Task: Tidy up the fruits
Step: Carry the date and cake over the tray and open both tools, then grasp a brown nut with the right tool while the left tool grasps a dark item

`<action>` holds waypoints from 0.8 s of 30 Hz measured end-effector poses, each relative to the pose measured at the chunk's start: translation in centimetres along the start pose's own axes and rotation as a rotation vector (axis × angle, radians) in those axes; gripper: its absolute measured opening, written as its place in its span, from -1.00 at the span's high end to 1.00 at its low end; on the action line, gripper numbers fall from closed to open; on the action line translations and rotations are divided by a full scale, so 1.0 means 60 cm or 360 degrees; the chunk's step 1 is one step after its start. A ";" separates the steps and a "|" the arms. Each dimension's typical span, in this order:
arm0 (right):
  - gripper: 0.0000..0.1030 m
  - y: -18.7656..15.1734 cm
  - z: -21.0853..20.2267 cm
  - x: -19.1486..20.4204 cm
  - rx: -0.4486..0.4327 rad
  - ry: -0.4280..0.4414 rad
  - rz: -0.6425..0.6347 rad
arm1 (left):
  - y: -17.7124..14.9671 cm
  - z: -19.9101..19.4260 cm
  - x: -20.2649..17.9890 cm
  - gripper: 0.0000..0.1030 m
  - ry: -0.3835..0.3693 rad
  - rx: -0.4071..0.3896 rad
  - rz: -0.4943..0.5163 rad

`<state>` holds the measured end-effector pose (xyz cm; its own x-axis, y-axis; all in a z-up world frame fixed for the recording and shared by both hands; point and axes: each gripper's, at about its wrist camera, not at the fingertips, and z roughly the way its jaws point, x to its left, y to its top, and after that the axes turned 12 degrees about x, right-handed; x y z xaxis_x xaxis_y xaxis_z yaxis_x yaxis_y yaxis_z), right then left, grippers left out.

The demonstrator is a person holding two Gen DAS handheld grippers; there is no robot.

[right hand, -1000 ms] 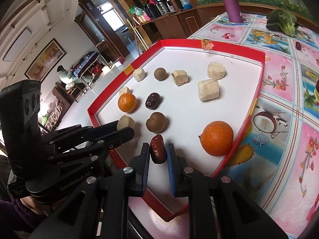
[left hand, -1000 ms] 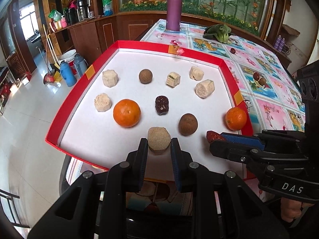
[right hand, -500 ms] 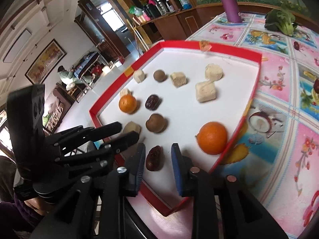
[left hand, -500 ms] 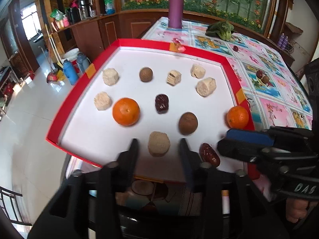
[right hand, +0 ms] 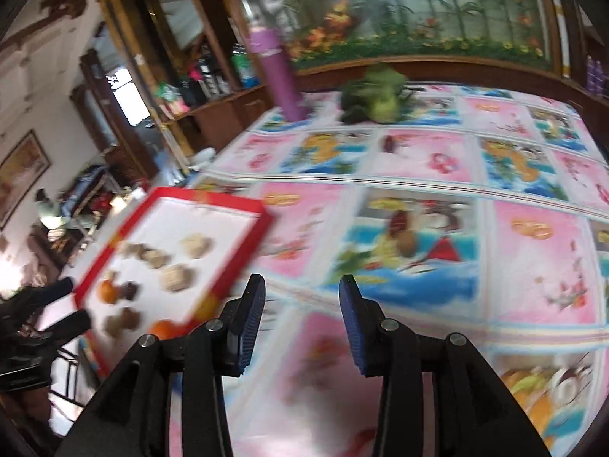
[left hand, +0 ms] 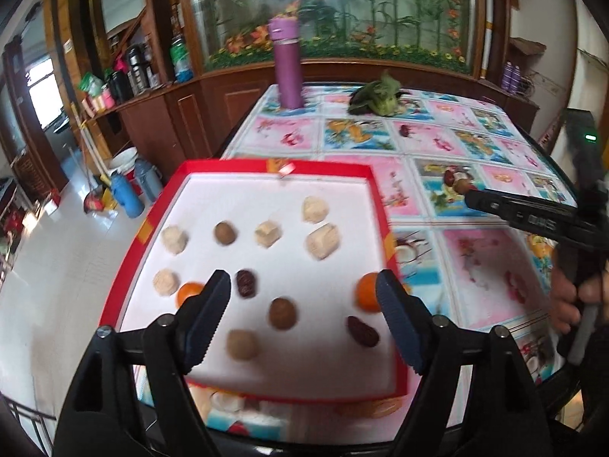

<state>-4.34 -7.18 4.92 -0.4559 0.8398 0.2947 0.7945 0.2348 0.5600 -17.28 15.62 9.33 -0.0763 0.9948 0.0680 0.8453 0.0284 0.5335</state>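
Observation:
The red tray (left hand: 129, 266) with a white floor holds beige cubes, brown round fruits, dark dates and two oranges. My left gripper (left hand: 303, 285) is open wide above its near half, holding nothing. Below it lie a beige ball (left hand: 242, 344), a brown fruit (left hand: 282, 312) and a date (left hand: 362, 331); an orange (left hand: 367, 297) sits by the right rim. My right gripper (right hand: 302, 285) is open and empty over the patterned tablecloth (right hand: 533, 274), right of the tray (right hand: 262, 221). Ahead of it, a loose date (right hand: 397, 224) and a brown fruit (right hand: 409, 242) lie together on the cloth.
A purple flask (left hand: 288, 68) and a green vegetable (left hand: 377, 99) stand at the table's far end. Another dark fruit (left hand: 405, 129) lies on the cloth. A hand (left hand: 567, 297) holds the right gripper at the right. The table's left edge drops to the floor.
Both grippers opened, leaving the beige ball and the date on the tray. Both drew back and rose; the right one swung right over the tablecloth.

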 end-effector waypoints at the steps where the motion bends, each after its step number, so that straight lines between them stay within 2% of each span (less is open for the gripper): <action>1: 0.23 0.009 0.008 -0.023 0.0015 -0.0040 0.0029 | 0.007 0.000 -0.011 -0.56 -0.0007 -0.0003 0.0025; 4: 0.23 0.029 0.030 -0.062 0.0077 -0.0124 0.0058 | 0.027 0.001 -0.044 -0.62 -0.0037 -0.0005 0.0092; 7: 0.23 0.044 0.042 -0.076 0.0092 -0.0087 0.0059 | 0.046 0.007 -0.071 -0.64 -0.0059 0.0012 0.0139; 11: 0.24 0.053 0.057 -0.077 0.0096 -0.0149 0.0033 | 0.065 0.010 -0.095 -0.64 -0.0057 0.0030 0.0177; 13: 0.24 0.057 0.064 -0.086 0.0102 -0.0117 0.0058 | 0.072 0.008 -0.104 -0.64 -0.0058 0.0023 0.0194; 18: 0.62 0.059 0.077 -0.087 0.0125 -0.0151 0.0005 | 0.094 0.012 -0.129 -0.64 -0.0043 0.0015 0.0232; 21: 0.63 0.060 0.076 -0.090 0.0132 -0.0137 -0.0007 | 0.112 0.028 -0.146 -0.64 -0.0041 0.0040 0.0259; 24: 0.63 0.063 0.063 -0.113 0.0153 -0.0124 0.0082 | 0.134 0.052 -0.167 -0.64 -0.0062 0.0071 0.0293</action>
<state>3.27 -10.15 2.12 -0.3839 0.8866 0.2580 0.8525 0.2330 0.4679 -8.08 6.19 10.29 0.1015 0.9866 0.1280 0.8658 -0.1510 0.4771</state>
